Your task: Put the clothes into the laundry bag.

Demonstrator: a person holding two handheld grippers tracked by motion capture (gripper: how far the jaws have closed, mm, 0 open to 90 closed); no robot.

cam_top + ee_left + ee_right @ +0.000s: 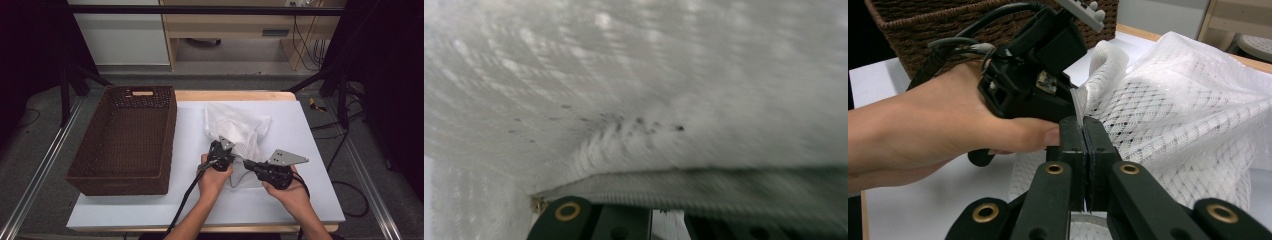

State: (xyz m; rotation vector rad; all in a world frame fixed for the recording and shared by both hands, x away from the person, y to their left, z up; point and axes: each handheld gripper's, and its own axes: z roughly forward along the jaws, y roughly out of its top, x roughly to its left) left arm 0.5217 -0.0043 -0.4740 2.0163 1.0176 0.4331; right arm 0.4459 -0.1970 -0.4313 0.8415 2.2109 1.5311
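— Right gripper [1083, 131]?
— Jaws pressed flat together, a thin grey-white hem of the white mesh laundry bag [1168, 105] pinched between them. Held in the right hand [290, 192], near the front of the table in the high view, grey three-cornered plate on top.

— Left gripper [218, 150]?
— Gripped in the left hand [214, 177], just left of the right one, nearly touching it. Nose buried in the same netting. From its own camera, white mesh bulging close overhead and a woven hem band running across just above the jaw bases; tips hidden behind the cloth. Cannot tell whether clamped or apart.

— And the bag against the two?
— Crumpled in a heap on the white table sheet [310, 200], near edge at both grippers, the rest spreading away from the person toward the table's far side. In the right gripper view, bunched to the right of and behind the left gripper, a rolled fold rising beside that gripper's black body.

— Further out?
— Dark brown rectangular wicker basket [100, 177] on the left side of the table, well apart from the bag. Black cable [182, 205] trailing from the left gripper back along the forearm. Pale wooden table edge [235, 95] showing past the sheet at the far end.
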